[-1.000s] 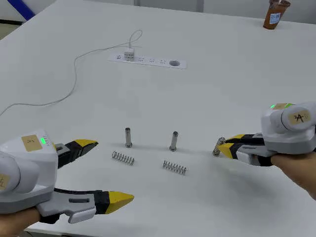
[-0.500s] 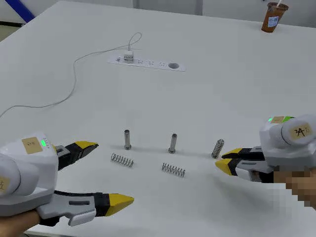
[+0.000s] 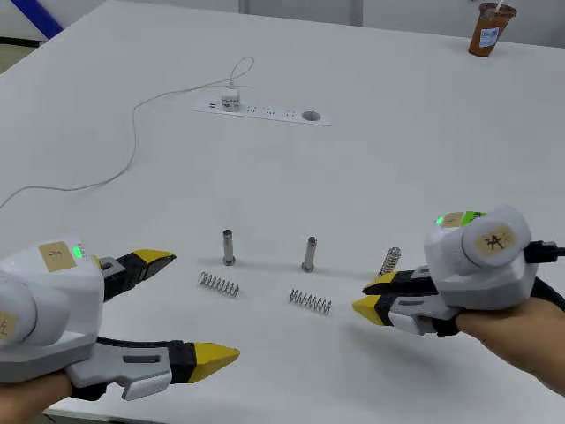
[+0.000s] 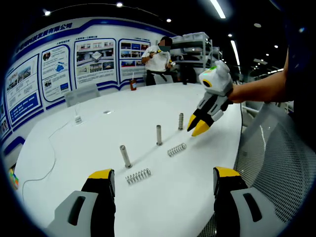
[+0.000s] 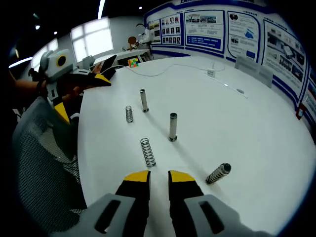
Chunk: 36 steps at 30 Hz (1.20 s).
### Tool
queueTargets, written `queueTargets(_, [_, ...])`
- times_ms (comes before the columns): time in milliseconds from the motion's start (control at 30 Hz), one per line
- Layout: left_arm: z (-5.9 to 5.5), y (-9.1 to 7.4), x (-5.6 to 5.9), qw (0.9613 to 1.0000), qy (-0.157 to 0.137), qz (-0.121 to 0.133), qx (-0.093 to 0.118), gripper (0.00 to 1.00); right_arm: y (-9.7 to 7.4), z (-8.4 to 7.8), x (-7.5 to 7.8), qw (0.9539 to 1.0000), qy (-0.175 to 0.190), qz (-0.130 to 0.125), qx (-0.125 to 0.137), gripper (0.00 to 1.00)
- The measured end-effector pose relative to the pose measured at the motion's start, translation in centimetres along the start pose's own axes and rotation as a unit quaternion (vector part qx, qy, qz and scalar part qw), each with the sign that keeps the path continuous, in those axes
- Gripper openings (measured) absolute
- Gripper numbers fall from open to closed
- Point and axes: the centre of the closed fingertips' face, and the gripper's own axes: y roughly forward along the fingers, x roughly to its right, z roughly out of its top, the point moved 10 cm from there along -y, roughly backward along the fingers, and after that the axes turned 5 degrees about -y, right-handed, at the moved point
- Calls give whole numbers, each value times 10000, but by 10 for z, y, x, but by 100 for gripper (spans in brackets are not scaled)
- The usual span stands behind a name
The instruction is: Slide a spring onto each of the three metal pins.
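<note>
Three metal pins stand in a row on the white table. The left pin [image 3: 229,246] and the middle pin [image 3: 310,253] are bare. The right pin [image 3: 389,261] [image 5: 218,174] carries a spring. Two loose springs lie in front: one [image 3: 219,283] [image 4: 138,176] before the left pin, the other [image 3: 311,302] [image 5: 147,151] before the middle pin. My right gripper [image 3: 369,296] [image 5: 153,178] is shut and empty, hovering just right of the middle loose spring. At the lower left my left gripper [image 3: 185,306] [image 4: 163,180] stands wide open, empty, left of the left spring.
A white power strip [image 3: 263,110] with a plugged charger and a trailing cable [image 3: 132,132] lies at the back of the table. A brown drink cup [image 3: 491,26] stands at the far right corner. The table's near edge runs just under my left gripper.
My right gripper has drawn away from the sprung right pin, moving left and nearer to me, toward the middle loose spring. My left gripper has stayed put.
</note>
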Motion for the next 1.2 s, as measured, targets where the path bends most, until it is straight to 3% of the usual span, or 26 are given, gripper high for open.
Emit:
queueTargets(300, [0, 0, 0, 10000, 7, 1, -4, 83, 23, 22, -7, 9989, -370, 272, -69, 15])
queueTargets(633, [1, 1, 0, 10000, 10, -2, 7, 84, 49, 37, -11, 9939, -879, 504, -423, 15])
queueTargets(967, [0, 2, 1, 10000, 3, -8, -10, 84, 62, 46, -16, 9891, -1125, 652, -696, 15])
queueTargets(1200, [0, 2, 0, 10000, -3, -10, -12, 84, 69, 44, -16, 9859, -1232, 659, -924, 15])
